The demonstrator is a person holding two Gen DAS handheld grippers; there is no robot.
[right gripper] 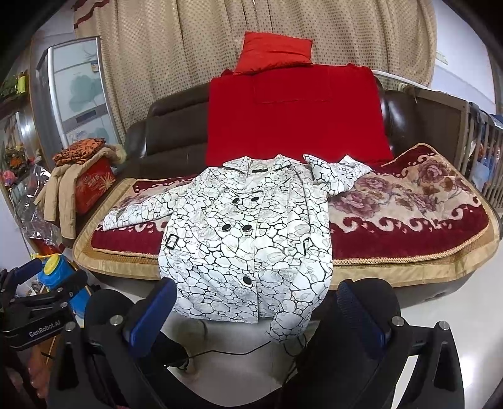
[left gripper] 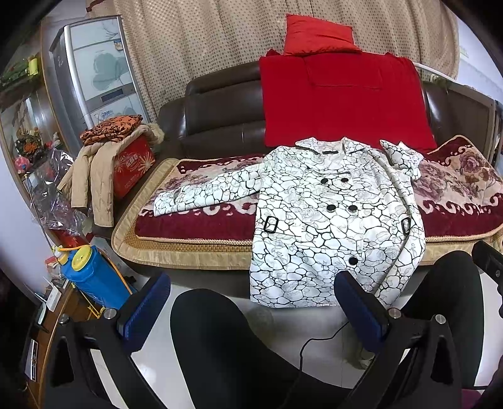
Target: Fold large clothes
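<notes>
Gripper [left gripper: 251, 302] open, coat [left gripper: 333, 226], knees [left gripper: 220, 339] between

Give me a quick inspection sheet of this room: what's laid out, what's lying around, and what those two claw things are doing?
Surface: sofa with floral cover.
Job's things: patterned coat spread face up, hem hanging over the edge, one sleeve out, one folded.
Clutter: red box with beige jacket; blue jug.
Grippers: left gripper and right gripper open, empty.
Cables: black cable on floor.
Surroundings: curtain, red cushion.
</notes>
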